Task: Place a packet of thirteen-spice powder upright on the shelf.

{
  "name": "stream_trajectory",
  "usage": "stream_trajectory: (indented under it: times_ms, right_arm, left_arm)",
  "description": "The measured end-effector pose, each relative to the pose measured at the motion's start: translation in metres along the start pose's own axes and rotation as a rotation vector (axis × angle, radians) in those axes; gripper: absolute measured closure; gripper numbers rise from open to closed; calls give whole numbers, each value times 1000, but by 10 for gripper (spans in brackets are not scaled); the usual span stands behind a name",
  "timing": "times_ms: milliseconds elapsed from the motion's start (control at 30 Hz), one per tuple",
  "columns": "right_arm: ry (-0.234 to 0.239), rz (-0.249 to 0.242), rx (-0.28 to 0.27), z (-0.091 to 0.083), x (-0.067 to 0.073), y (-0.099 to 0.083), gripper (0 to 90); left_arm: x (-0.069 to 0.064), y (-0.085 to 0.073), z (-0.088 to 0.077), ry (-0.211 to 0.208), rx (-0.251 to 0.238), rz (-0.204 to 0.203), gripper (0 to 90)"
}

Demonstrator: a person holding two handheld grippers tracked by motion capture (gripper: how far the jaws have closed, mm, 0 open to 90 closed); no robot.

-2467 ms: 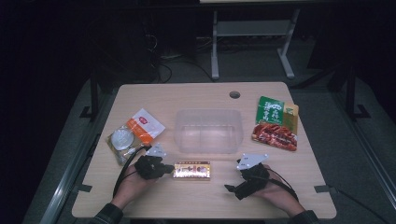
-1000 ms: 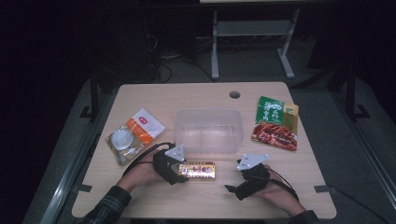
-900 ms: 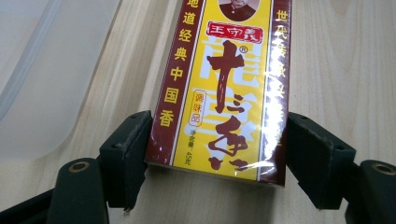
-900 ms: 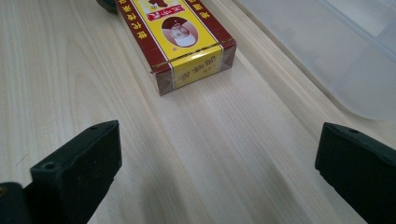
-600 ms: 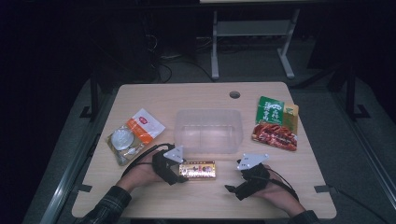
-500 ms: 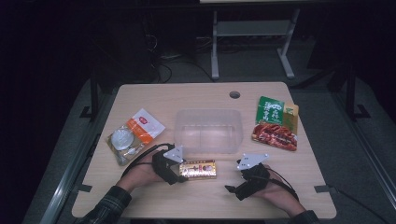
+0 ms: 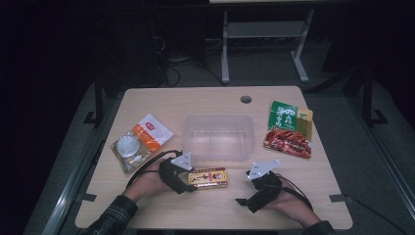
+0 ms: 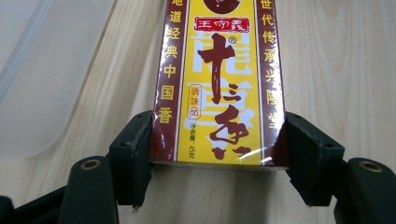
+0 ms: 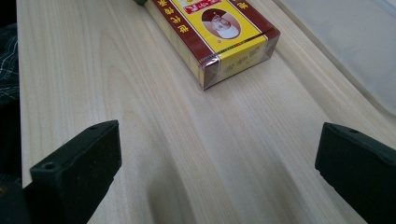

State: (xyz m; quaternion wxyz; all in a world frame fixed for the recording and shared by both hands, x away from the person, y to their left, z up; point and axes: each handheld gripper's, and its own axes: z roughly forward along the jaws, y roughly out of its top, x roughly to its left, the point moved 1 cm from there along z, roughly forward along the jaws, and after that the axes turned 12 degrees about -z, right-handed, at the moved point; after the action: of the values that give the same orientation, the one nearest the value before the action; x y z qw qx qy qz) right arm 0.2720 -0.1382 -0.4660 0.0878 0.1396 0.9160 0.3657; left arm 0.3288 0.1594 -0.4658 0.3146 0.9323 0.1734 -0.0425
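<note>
Wood table (image 7: 147, 200) in dark room, left tool (image 8: 215, 154) clamping yellow box (image 8: 217, 79), right tool (image 9: 215, 172) spread.

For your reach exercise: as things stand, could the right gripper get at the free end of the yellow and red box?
Probably yes: the right gripper is open and faces the yellow and red box across bare table; the left gripper clamps the other end.

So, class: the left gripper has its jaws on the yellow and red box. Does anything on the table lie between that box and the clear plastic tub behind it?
Nothing visible does. The box, held at its end by the left gripper, lies just in front of the clear tub, with bare table between them.
</note>
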Motion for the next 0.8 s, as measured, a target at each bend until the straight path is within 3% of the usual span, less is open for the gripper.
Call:
stream_trajectory:
  times_ms: [200, 467, 800]
  right_arm:
    - [-8, 9, -3, -1, -2, -1, 1]
    - [-17, 20, -17, -3, -4, -2, 1]
    - [-29, 8, -32, -5, -4, -3, 1]
  left_arm:
    - [-2, 0, -6, 1, -4, 13, 321]
    - [-1, 2, -19, -17, -59, 0, 322]
    - [0, 17, -35, -16, -76, 2, 321]
